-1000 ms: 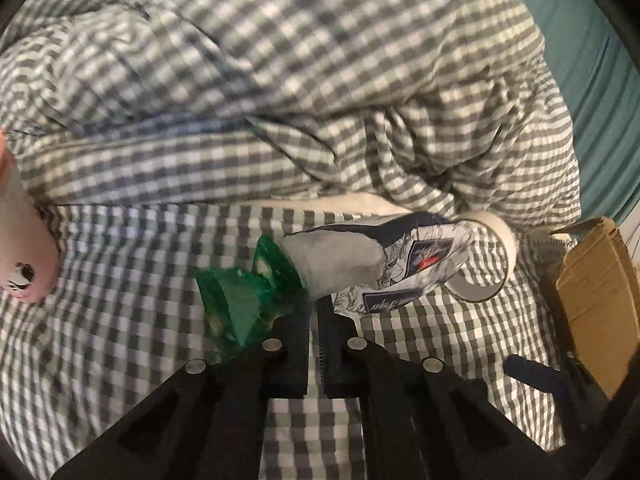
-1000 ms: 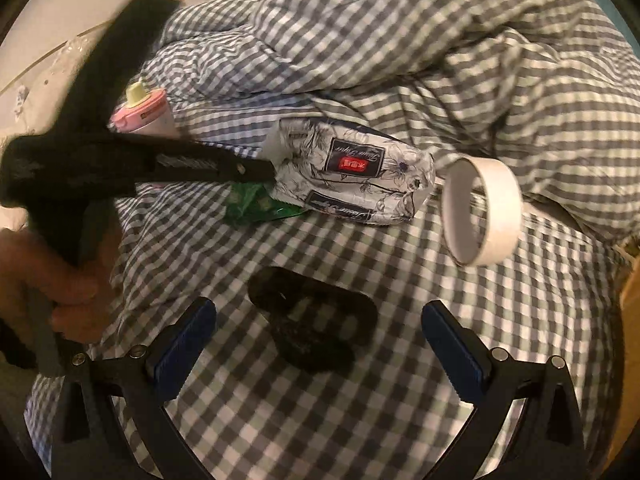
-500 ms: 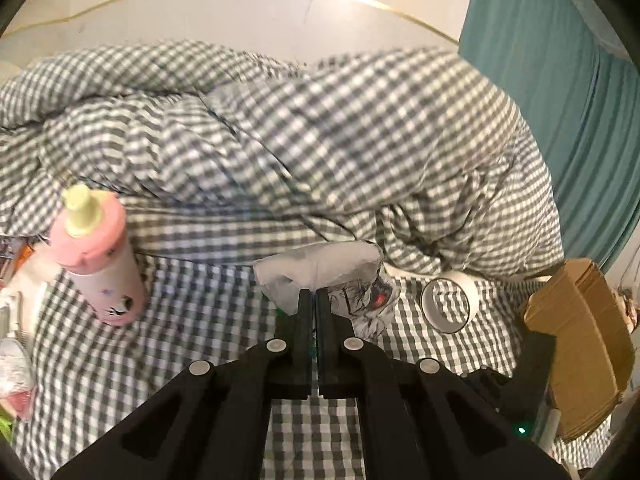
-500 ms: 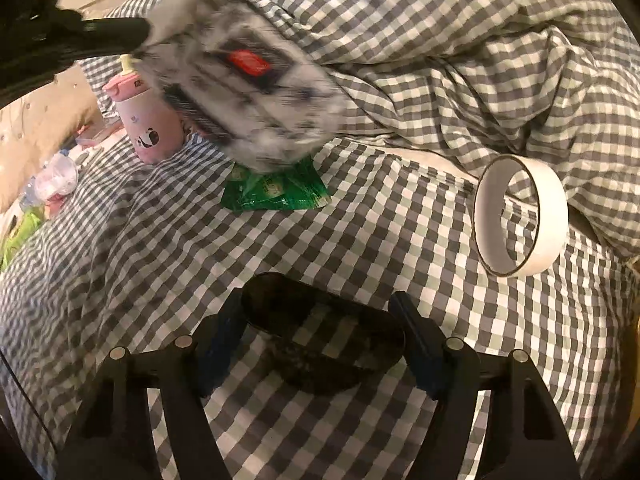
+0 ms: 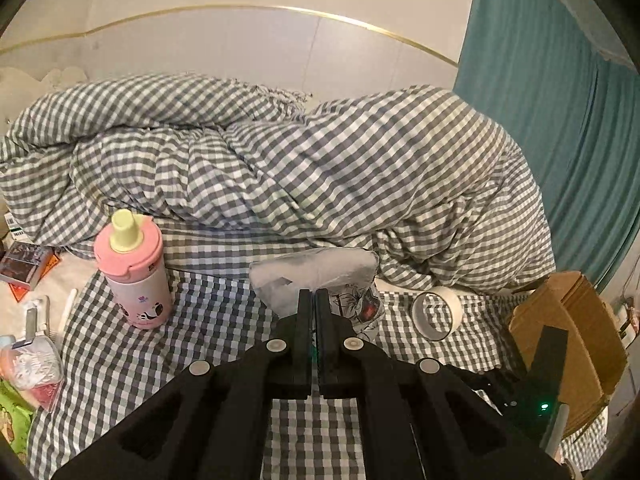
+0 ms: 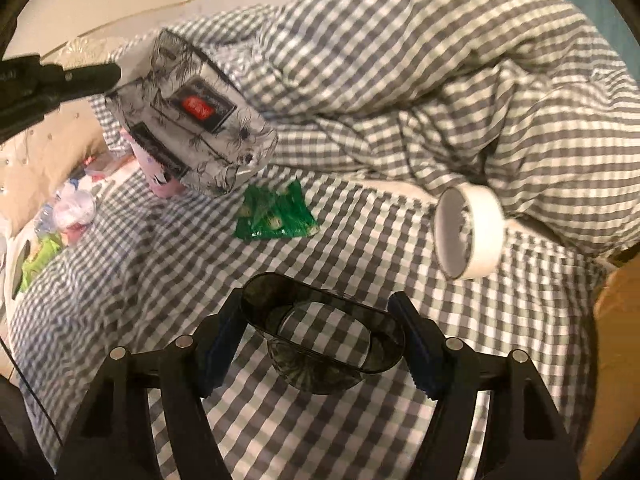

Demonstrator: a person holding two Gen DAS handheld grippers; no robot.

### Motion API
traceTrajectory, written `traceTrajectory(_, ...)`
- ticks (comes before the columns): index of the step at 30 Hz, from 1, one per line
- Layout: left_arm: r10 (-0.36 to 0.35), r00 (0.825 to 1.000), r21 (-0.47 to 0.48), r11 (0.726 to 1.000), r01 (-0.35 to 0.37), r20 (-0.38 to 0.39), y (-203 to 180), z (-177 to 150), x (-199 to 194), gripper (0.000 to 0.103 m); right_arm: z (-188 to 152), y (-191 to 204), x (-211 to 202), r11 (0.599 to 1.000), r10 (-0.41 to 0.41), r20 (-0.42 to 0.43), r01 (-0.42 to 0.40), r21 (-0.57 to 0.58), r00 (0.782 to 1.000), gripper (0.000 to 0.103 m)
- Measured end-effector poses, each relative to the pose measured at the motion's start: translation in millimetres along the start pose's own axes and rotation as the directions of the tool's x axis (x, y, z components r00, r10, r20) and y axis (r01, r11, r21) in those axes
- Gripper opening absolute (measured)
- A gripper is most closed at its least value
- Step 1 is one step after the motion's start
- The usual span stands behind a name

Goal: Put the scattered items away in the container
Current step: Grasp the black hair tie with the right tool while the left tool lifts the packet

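Note:
My left gripper [image 5: 313,294] is shut on the edge of a white tissue pack with black floral print [image 5: 320,280] and holds it in the air above the checked bed; the pack also shows in the right wrist view [image 6: 188,120]. My right gripper [image 6: 320,320] is shut on a dark see-through oval cup [image 6: 320,332], its blue pads against the cup's two ends. A green snack packet [image 6: 276,214] and a roll of white tape [image 6: 468,232] lie on the bed. A cardboard box [image 5: 568,340] stands at the right.
A pink bottle with a yellow spout [image 5: 134,270] stands on the bed at the left. A bunched checked duvet [image 5: 320,160] lies behind. Small packets and boxes [image 5: 32,360] are at the far left. A teal curtain [image 5: 560,100] hangs at the right.
My left gripper has lifted the tissue pack off the bed, uncovering the green packet. My right gripper has closed from wide open onto the dark cup.

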State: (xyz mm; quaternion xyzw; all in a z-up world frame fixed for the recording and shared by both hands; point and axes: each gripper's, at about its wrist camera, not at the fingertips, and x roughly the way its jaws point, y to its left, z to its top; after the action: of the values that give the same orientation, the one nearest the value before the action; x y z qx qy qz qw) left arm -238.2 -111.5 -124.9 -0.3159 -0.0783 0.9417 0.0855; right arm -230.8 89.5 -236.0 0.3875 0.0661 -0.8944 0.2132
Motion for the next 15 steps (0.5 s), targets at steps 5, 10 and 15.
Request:
traceTrajectory(5, 0.013, 1.000, 0.005, 1.000, -0.013, 0.028, -11, 2, -23, 0.001, 3, -1, -39, 1.000, -0.025, 0.045, 0.025, 0.008, 0.999, 0.071)
traceTrajectory(10, 0.033, 0.998, 0.005, 0.999, -0.033, 0.059, -23, 1, -49, 0.001, 4, -3, -81, 0.998, -0.056, 0.087, 0.054, 0.026, 0.995, 0.071)
traceTrajectory(15, 0.043, 0.995, 0.017, 0.999, -0.045, 0.087, -37, 0, -75, 0.001, 2, -2, -123, 0.996, -0.085, 0.134, 0.080, 0.045, 0.987, 0.071)
